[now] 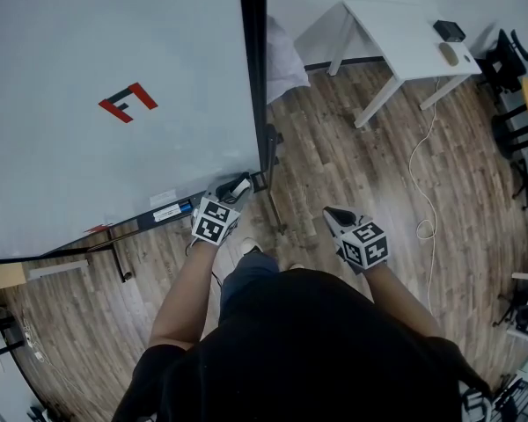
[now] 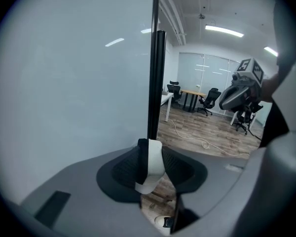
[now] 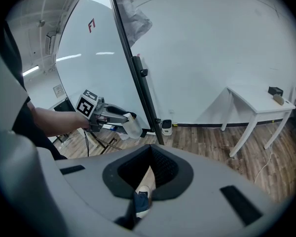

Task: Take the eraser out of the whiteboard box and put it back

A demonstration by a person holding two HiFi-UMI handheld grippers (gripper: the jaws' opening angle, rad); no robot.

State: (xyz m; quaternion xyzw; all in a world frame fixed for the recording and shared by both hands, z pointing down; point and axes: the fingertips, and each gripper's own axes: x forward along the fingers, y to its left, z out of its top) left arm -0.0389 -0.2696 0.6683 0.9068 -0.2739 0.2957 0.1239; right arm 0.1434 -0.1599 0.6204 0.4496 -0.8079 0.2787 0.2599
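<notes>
The eraser (image 1: pixel 243 183), white with a black side, is held off the floor at the whiteboard's lower right corner, and my left gripper (image 1: pixel 236 192) is shut on it. In the left gripper view the eraser (image 2: pixel 152 164) stands upright between the two dark pads, next to the board's black post (image 2: pixel 157 83). The whiteboard's black tray box (image 1: pixel 163 214) runs along the bottom edge of the board, just left of the eraser. My right gripper (image 1: pixel 336 215) hovers over the wooden floor to the right, shut and holding nothing. The right gripper view shows the left gripper (image 3: pixel 123 120) with the eraser (image 3: pixel 130 126).
The large whiteboard (image 1: pixel 114 60) with a red logo (image 1: pixel 128 102) fills the left side. A white table (image 1: pixel 405 38) stands at the back right, and a white cable (image 1: pixel 427 174) trails over the floor. Office chairs (image 1: pixel 510 69) stand at the far right. The person's shoe (image 1: pixel 249 247) is below.
</notes>
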